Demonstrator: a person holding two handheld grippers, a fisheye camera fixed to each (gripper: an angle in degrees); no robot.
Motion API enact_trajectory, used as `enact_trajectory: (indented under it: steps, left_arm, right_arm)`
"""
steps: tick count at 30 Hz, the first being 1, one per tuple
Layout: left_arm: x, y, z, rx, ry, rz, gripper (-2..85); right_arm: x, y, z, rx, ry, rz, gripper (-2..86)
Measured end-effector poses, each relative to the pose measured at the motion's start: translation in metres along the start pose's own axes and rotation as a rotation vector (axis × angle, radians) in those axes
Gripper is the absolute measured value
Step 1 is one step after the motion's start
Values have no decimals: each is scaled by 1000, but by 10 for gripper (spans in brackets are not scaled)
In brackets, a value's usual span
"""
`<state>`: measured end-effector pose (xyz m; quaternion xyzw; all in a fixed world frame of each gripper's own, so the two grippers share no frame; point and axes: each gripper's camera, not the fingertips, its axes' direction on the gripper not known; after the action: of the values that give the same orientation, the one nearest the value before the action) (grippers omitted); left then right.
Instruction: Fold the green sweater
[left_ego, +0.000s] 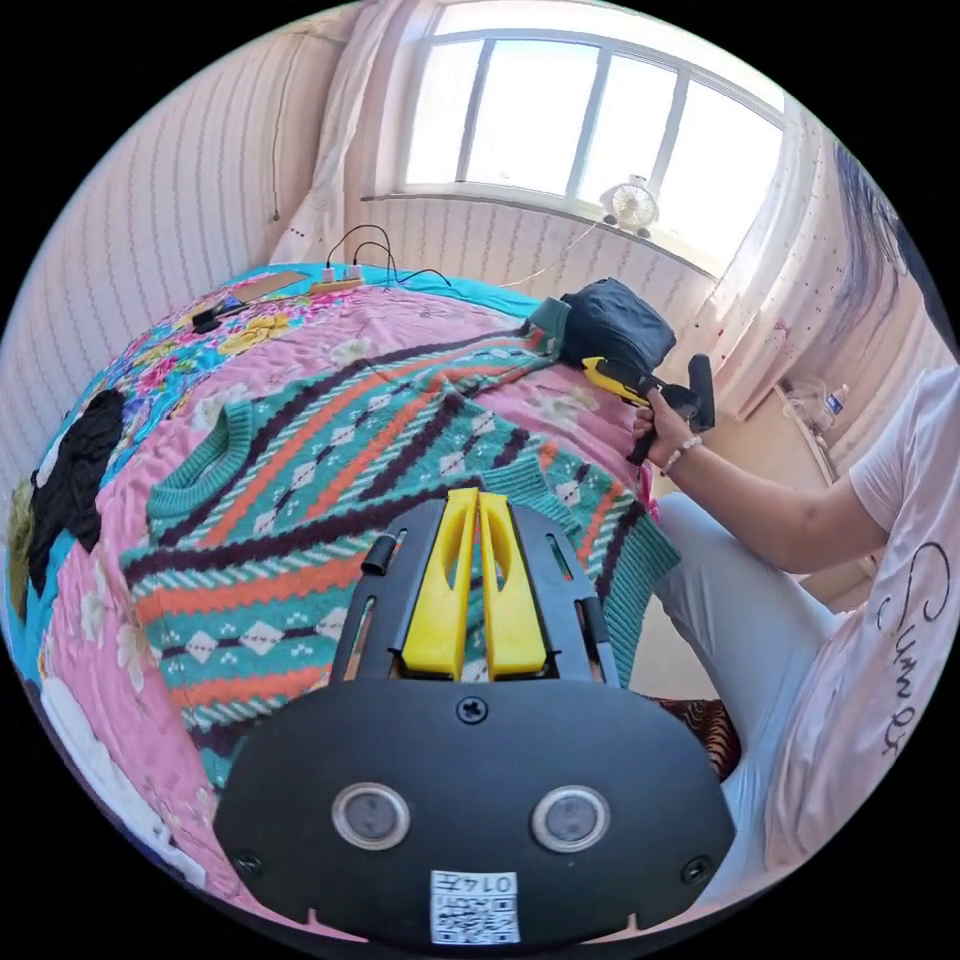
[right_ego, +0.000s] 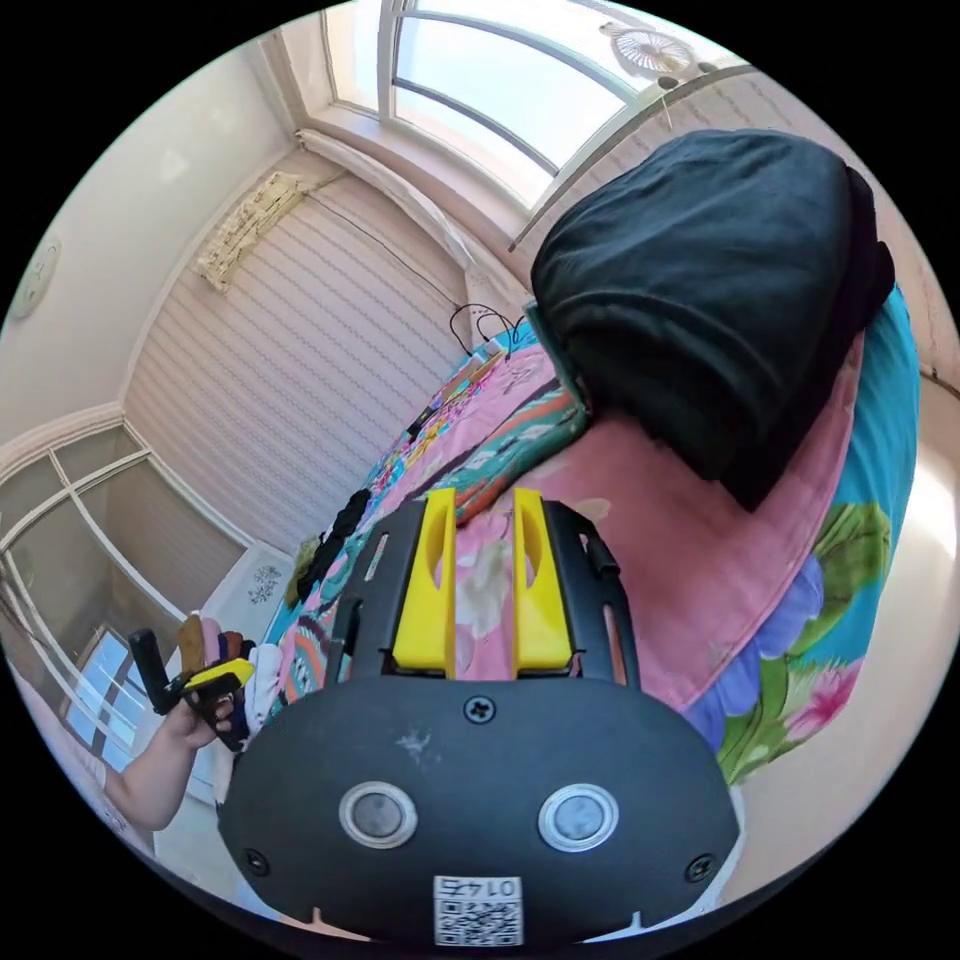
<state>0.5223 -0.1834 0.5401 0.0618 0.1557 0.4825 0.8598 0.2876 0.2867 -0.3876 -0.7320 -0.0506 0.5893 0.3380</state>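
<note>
A green sweater (left_ego: 330, 470) with orange, dark and white zigzag bands lies spread flat on the pink flowered bedspread (left_ego: 110, 560). One sleeve (left_ego: 500, 350) runs toward the far corner of the bed. My left gripper (left_ego: 477, 497) hovers over the sweater's lower part, its yellow jaws together with nothing visibly between them. A hand holds my right gripper (left_ego: 612, 374) near the far sleeve end, beside a dark bundle (left_ego: 615, 320). In the right gripper view my right gripper (right_ego: 482, 497) stands open over the bedspread (right_ego: 650, 520), with the sleeve end (right_ego: 515, 430) just beyond its tips.
The dark bundle (right_ego: 700, 290) sits at the bed corner. A black garment (left_ego: 75, 470) lies at the bed's left side. A power strip with cables (left_ego: 340, 282) is at the far edge. The person (left_ego: 880, 600) sits at the right, by the bed's edge.
</note>
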Motion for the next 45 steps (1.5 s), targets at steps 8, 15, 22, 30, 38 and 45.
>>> enact_trajectory:
  steps: [8, 15, 22, 30, 38, 45]
  left_arm:
    - [40, -151, 99, 2, 66, 250, 50]
    - [54, -242, 189, 69, 161, 206, 63]
    - [54, -276, 244, 43, 164, 188, 70]
    - [92, -340, 297, 76, 101, 208, 142]
    - [96, -354, 353, -25, 122, 159, 55]
    - [78, -280, 271, -8, 62, 190, 51]
  right_arm:
    - [14, -46, 42, 46, 206, -90, 145]
    - [42, -63, 68, -123, 118, -17, 43]
    - [32, -57, 49, 32, 209, -48, 60]
    - [18, -59, 53, 57, 300, -90, 81]
    - [22, -66, 71, -40, 284, -49, 70]
    - [9, -63, 76, -46, 264, -90, 78]
